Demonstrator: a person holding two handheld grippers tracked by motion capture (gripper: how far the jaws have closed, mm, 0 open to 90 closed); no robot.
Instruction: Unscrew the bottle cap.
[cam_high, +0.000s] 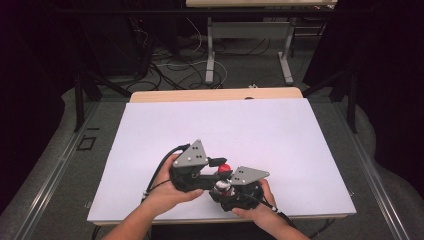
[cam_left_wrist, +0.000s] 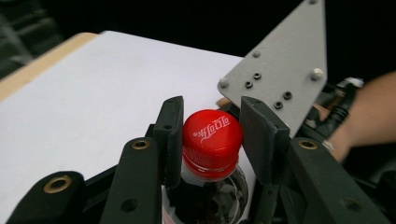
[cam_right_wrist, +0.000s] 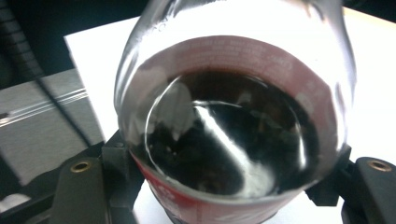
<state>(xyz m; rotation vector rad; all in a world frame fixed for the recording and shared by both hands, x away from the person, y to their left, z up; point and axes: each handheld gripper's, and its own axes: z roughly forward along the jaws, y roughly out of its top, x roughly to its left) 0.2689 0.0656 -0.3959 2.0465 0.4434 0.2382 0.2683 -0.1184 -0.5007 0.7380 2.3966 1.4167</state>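
Two-handed cap removal setup, by the look of it. One cola bottle (cam_high: 223, 186), small, clear plastic, dark drink inside, red label, sits low at the near edge of the desk (cam_high: 150, 130) between the two hands.

Right gripper (cam_high: 231, 192) is the clamp: its fingers (cam_right_wrist: 119, 161) are closed on the bottle body at the label band, one pad on each side. In the right gripper view the bottle bulges up out of the grip, so the hold is low on the body. Reason, I'd judge: it keeps the bottle from spinning while the other side works the top.

Left gripper (cam_high: 220, 162) is on the cap. Left gripper view shows the red screw cap (cam_left_wrist: 212, 137) squarely between both fingers (cam_left_wrist: 170, 135), pads flat against the ribbed skirt on either side, closed down onto it. Grip is on the cap alone, above the neck ring, which is what you'd want for a twist.

Cap looks seated, no gap at the neck that I can see. So the unscrew is probably about to start, not finished.

Count:
- 1 bottle
- 1 cap
- 2 grippers, each with a grey triangular plate (cam_high: 192, 155) on top
- 2 hands
- 1 white sheet covering the desk

Nothing else on the desk.

Risk as I read it: the bottle holds liquid, so tipping it once the cap is loose could spill.
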